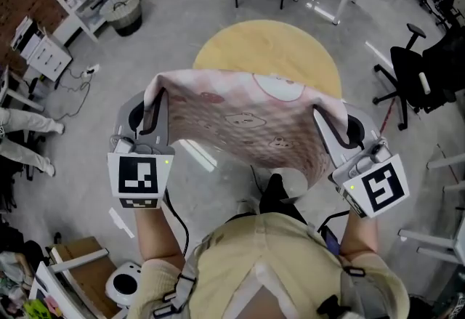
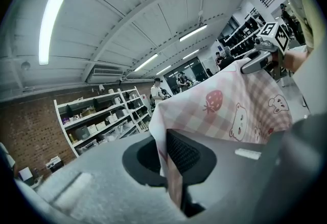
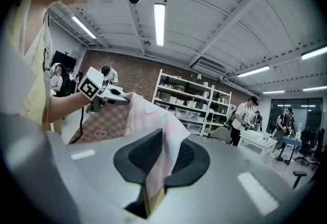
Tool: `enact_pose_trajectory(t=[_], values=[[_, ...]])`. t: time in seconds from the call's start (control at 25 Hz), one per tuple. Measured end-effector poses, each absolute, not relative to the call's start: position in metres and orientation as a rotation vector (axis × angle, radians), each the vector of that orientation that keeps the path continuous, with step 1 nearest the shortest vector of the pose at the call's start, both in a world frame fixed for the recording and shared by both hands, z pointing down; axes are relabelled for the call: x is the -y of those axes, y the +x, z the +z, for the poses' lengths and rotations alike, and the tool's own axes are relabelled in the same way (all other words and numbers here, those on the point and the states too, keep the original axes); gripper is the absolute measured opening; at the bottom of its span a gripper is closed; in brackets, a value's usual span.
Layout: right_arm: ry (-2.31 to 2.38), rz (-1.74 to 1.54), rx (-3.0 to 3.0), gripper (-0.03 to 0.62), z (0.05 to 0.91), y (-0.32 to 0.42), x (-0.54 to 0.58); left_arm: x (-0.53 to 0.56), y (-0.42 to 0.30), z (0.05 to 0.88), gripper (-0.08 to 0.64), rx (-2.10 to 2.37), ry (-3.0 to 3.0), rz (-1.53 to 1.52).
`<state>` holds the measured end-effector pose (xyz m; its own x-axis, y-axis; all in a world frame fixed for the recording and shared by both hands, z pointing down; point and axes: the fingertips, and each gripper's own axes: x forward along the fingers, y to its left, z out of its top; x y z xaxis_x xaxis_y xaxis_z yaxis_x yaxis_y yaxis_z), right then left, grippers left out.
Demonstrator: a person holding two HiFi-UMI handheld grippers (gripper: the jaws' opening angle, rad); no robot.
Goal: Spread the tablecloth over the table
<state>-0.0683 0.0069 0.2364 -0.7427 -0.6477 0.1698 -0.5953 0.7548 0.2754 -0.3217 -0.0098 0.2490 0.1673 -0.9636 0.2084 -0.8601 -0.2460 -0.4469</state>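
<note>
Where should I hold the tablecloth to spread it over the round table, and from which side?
By the two corners of one edge, each pinched from its outer side, as the left gripper and right gripper do now. The tablecloth hangs as one wide, stretched sheet between them, ready to lay over the table.

The right gripper is pressing its jaws together on a fold of the pink checked tablecloth. The cloth is stretching away toward 10 o'clock, where the left gripper is holding another part of its edge. White shelves are standing near centre, people are standing at 3 o'clock, and a ceiling lamp is glowing at 12 o'clock.
</note>
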Motion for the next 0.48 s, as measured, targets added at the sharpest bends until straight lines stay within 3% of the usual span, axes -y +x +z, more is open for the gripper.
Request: enact_pose_trajectory(t=[0.48], values=[[1.035, -0.106, 2.719, 0.032, 0.262, -0.021, 0.131, 0.169, -0.272, 0.256, 0.008, -1.672, -2.260, -0.737]])
